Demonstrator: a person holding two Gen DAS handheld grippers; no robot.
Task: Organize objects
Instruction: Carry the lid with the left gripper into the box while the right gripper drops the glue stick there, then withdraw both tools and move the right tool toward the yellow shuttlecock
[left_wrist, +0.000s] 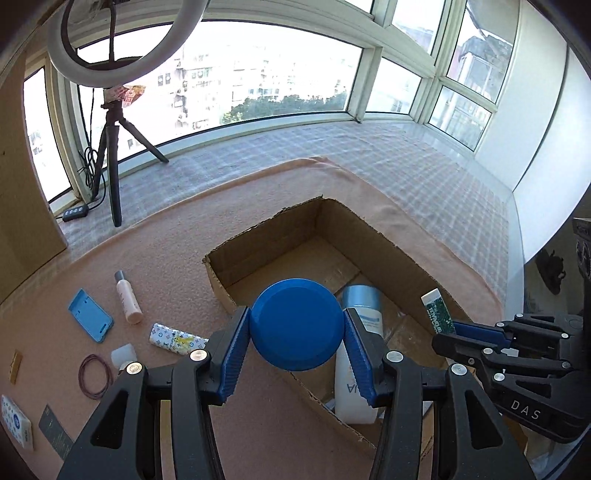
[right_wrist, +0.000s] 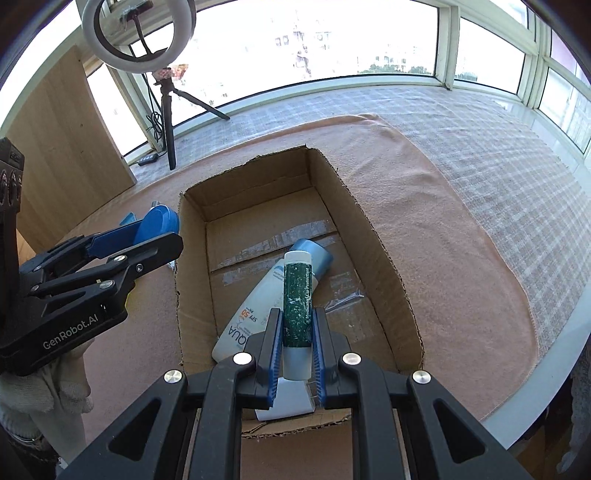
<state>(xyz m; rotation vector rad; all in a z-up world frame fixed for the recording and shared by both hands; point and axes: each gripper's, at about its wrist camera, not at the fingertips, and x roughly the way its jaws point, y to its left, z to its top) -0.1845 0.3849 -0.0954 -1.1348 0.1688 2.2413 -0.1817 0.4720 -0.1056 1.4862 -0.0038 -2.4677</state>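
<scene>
The left claw (left_wrist: 297, 338) is spread wide and clamped on a round blue lid (left_wrist: 296, 324), its two blue pads pressing the lid's opposite edges so the flat face turns toward the camera. The lid hangs over the near left wall of the open cardboard box (left_wrist: 369, 236). Ahead of this claw and partly hidden by the lid, a white sunscreen bottle (left_wrist: 356, 373) with a pale blue cap lies on the box floor.

To the left of the left claw, on the pink cloth (left_wrist: 177, 236) that covers the worktop, lie a patterned tube (left_wrist: 177, 339), a slim pink bottle (left_wrist: 128, 298), a blue phone case (left_wrist: 90, 314), a loop of rubber band (left_wrist: 95, 376) and a small white cap (left_wrist: 123, 355).

The right claw (right_wrist: 297, 343) is nearly closed, gripping a lip balm stick (right_wrist: 297, 299) with a green label and white cap. The stick points forward between the pads, its cap end out ahead of the tips. It is held above the near part of the box, directly over the sunscreen bottle (right_wrist: 255, 306), which lies slanted on the taped floor. From the right wrist view, the left claw (right_wrist: 147, 236) with its lid sits off to the left, beside the box's left wall.

A ring light (left_wrist: 122, 40) on a tripod stands far ahead of both claws, by the window.
</scene>
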